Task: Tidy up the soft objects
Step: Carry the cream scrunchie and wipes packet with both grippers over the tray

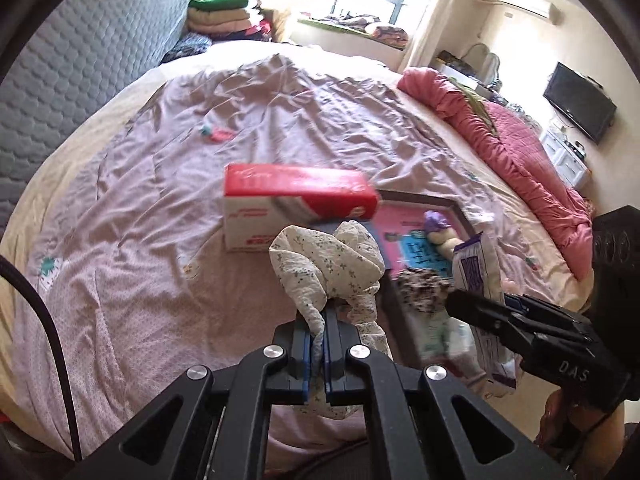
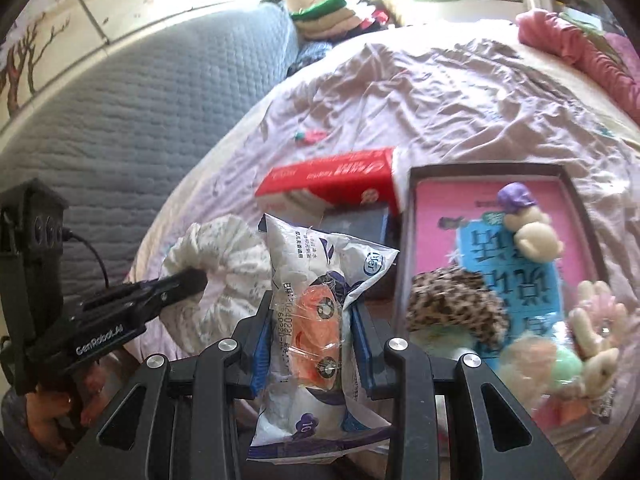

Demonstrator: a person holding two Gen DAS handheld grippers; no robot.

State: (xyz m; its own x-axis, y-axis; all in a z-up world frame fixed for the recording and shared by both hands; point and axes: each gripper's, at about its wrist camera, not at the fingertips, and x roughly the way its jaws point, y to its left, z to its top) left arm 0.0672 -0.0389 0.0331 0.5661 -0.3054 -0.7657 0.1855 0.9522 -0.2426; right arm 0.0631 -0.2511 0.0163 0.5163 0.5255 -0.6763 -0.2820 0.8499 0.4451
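Observation:
My left gripper [image 1: 318, 322] is shut on a white floral scrunchie [image 1: 328, 264], which hangs bunched above the bed sheet; the same scrunchie [image 2: 224, 256] and left gripper [image 2: 188, 280] show at the left of the right wrist view. My right gripper [image 2: 308, 312] is shut on a white-and-purple plastic packet [image 2: 316, 280] with something orange inside. In the left wrist view that packet [image 1: 478, 272] and right gripper [image 1: 480, 308] sit at the right. A dark tray with a pink bottom [image 2: 420, 176] holds a leopard scrunchie [image 2: 452, 304], a plush toy with a purple cap [image 2: 528, 232] and other plush pieces.
A red-and-white tissue box [image 2: 332, 180] lies on the wrinkled lilac sheet [image 1: 160, 220] just behind the tray. A small red-green item [image 1: 214, 134] lies farther back. A grey padded headboard [image 1: 80, 64] is at the left, a pink quilt [image 1: 520, 152] along the right edge, and folded clothes [image 1: 224, 12] at the back.

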